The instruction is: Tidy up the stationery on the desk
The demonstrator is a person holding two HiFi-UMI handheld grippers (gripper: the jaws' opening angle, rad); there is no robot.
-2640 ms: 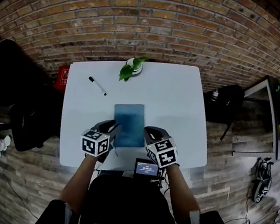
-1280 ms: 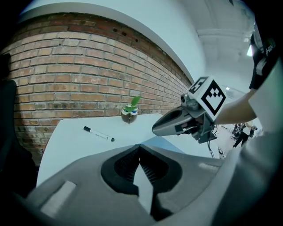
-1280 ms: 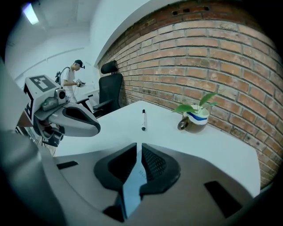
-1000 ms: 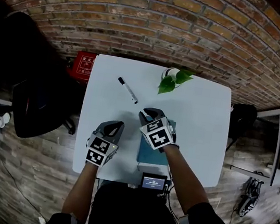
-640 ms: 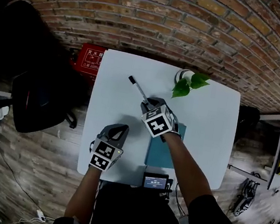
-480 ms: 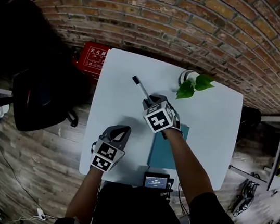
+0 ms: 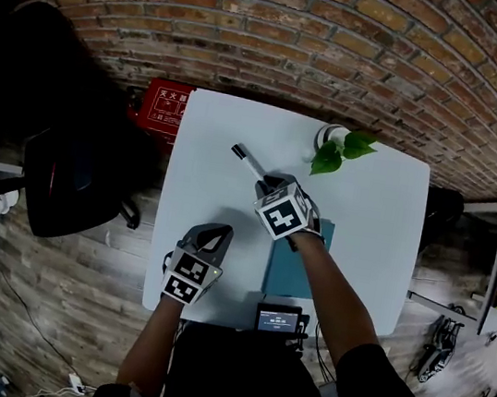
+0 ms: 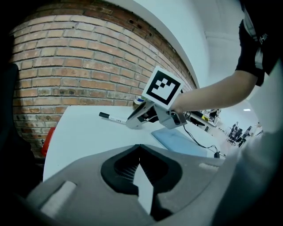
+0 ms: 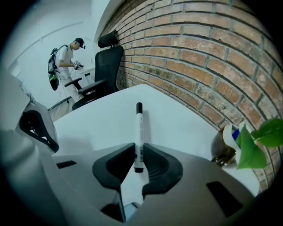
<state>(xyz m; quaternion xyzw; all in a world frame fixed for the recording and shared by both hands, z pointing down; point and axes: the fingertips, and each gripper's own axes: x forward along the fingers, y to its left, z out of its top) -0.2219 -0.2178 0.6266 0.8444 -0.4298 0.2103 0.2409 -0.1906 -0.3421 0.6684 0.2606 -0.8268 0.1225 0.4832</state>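
Since a second back we'd swung the right gripper [image 9: 138, 162] off the blue notebook [image 7: 292, 267] to the marker [image 9: 139, 128] lying far-left on the tabletop [image 7: 196, 185]. Its jaws had just been closing and pinched the marker's near end. The left gripper [image 8: 140, 172] was closed and empty.

The right gripper [image 7: 267, 183] covers the near end of the marker [image 7: 246, 158] (jaws just closing round it).

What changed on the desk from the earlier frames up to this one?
The right gripper left the blue notebook, crossed to the marker, and its jaws have just been closing on its near end. The left gripper also came off the notebook; it is shut and empty. Marker, notebook and potted plant are still on the desk.
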